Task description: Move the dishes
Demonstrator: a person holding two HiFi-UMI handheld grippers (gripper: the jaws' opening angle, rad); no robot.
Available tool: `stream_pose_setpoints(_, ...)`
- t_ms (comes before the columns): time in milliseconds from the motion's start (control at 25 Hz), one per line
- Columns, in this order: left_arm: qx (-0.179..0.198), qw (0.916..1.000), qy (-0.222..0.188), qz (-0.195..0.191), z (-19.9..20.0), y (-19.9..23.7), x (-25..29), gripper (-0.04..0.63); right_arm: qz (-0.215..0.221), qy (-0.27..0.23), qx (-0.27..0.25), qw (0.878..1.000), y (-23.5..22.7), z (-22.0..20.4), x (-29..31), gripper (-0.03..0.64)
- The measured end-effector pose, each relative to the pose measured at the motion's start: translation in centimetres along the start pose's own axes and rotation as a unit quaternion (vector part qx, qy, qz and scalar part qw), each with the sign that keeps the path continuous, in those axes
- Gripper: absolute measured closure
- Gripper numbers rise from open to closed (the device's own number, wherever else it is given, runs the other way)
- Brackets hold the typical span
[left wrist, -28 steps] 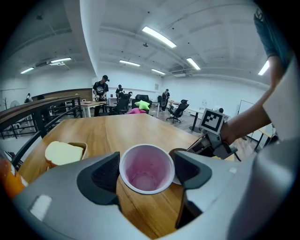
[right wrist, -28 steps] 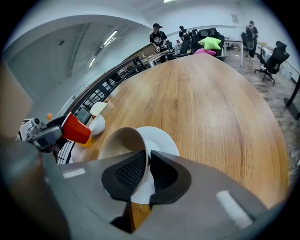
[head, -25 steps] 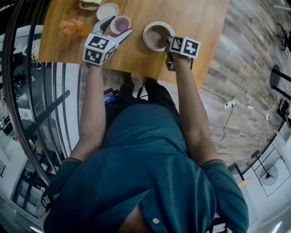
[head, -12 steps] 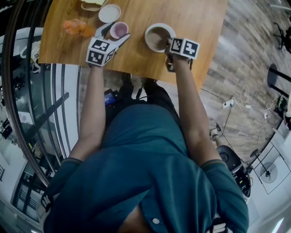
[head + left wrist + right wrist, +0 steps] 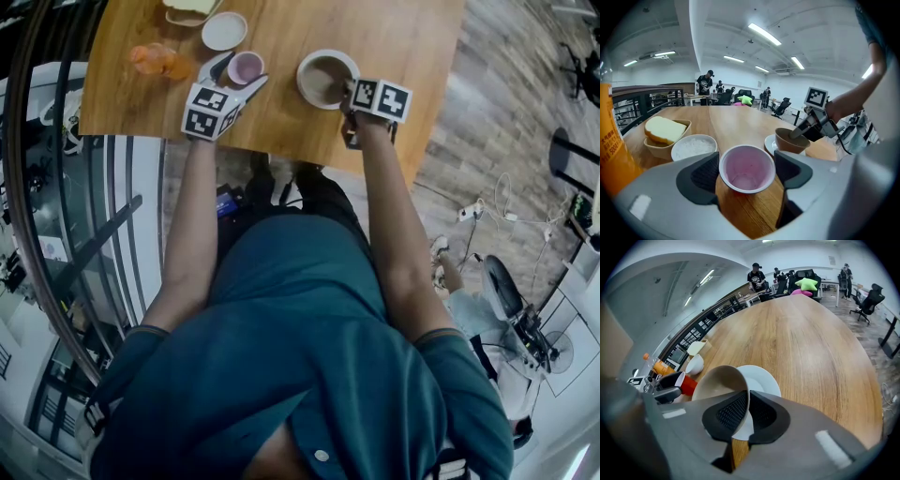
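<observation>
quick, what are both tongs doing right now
Left tongs: open, jaws just been opening, pink plastic cup between them.
Right tongs: closed on the rim of the beige ceramic bowl.

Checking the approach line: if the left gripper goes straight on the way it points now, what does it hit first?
The pink cup. It stands between the jaws of the left gripper, which have just been opening and don't seem to press on it. How deep it sits is unclear.

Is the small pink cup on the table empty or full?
Empty. The left gripper view looks down into the pink cup and shows its bare bottom and inner wall, with no liquid or food inside.
</observation>
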State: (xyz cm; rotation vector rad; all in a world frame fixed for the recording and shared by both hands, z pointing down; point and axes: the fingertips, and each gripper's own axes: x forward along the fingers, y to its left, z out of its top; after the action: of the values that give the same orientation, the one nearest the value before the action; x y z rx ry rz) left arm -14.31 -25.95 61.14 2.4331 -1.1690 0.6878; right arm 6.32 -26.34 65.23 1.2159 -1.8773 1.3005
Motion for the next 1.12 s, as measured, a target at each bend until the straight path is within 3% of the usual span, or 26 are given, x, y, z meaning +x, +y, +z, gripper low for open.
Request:
stream_pose_setpoints(680,0.008,0.9999,-0.013,0.0,1.5,-0.3,-1.0,0.204,0.008,-0.036,0.0,0.999,-0.6,2.8,-3.5,0.592)
stream_pose_setpoints(1120,0.03,0.9978,-0.059,0.005,4.9,-1.3,-3.4,0.21,0.004,-0.076,0.008,0.997,-2.3,5.2,-6.8,0.592)
